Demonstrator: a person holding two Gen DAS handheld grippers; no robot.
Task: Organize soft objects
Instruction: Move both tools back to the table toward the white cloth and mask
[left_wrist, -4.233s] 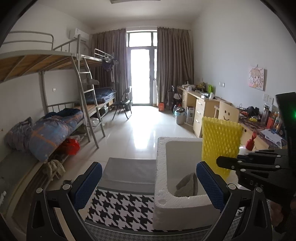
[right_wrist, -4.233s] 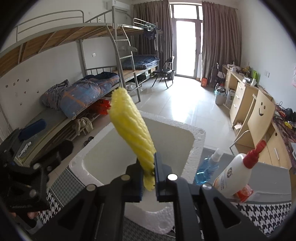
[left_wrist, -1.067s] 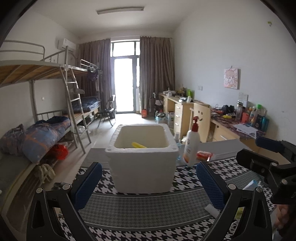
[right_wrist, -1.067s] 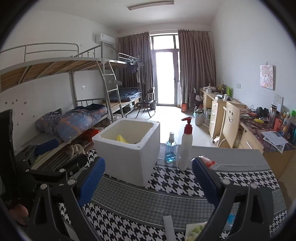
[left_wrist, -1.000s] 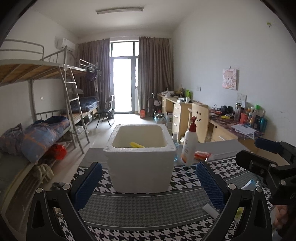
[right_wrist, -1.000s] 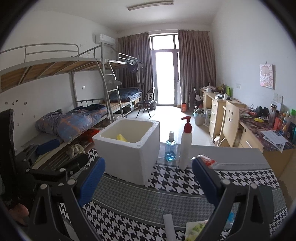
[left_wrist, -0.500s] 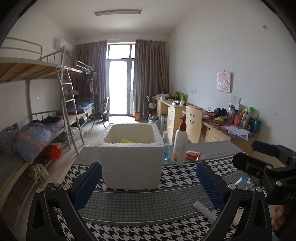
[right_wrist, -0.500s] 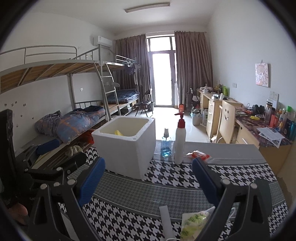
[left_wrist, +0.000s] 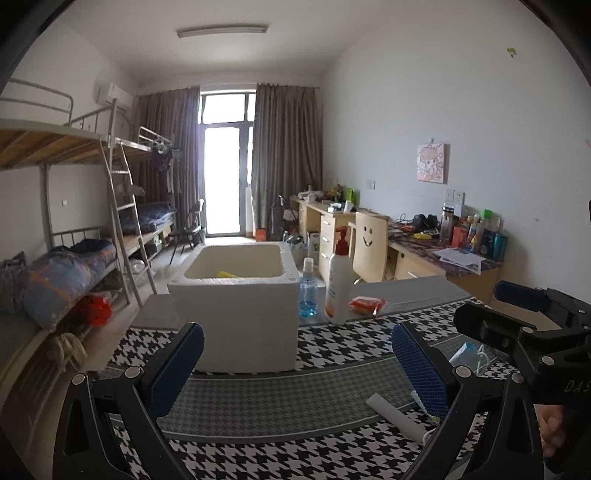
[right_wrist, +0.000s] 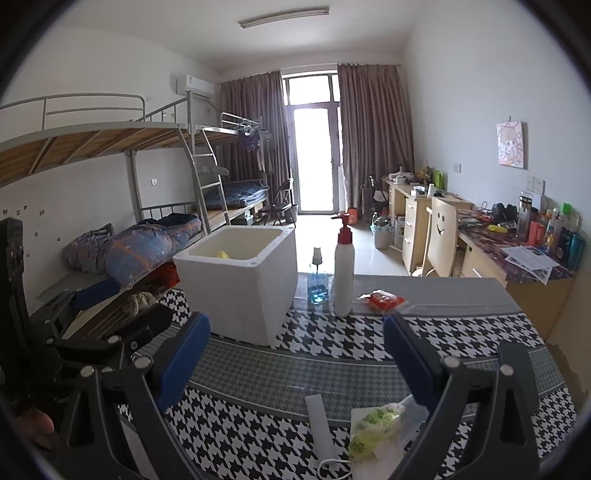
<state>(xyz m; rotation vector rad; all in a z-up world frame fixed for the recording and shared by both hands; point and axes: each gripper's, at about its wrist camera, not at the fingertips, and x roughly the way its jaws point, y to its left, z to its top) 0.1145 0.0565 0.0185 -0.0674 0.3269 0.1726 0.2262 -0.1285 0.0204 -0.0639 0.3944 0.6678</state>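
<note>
White foam strip (right_wrist: 318, 416) on the surface, judged light and squashy, best pinched at mid-length; both left claw (left_wrist: 295, 362) and right claw (right_wrist: 295, 354) held wide, empty.

Place: dormitory room.
Left: metal bunk beds (right_wrist: 155, 206) with ladder (right_wrist: 207, 184) and heaped bedding (right_wrist: 136, 247).
Right: row of desks (right_wrist: 480, 243), smiley-face chair (right_wrist: 441, 229).
Far: curtained balcony door (right_wrist: 317, 155).
</note>
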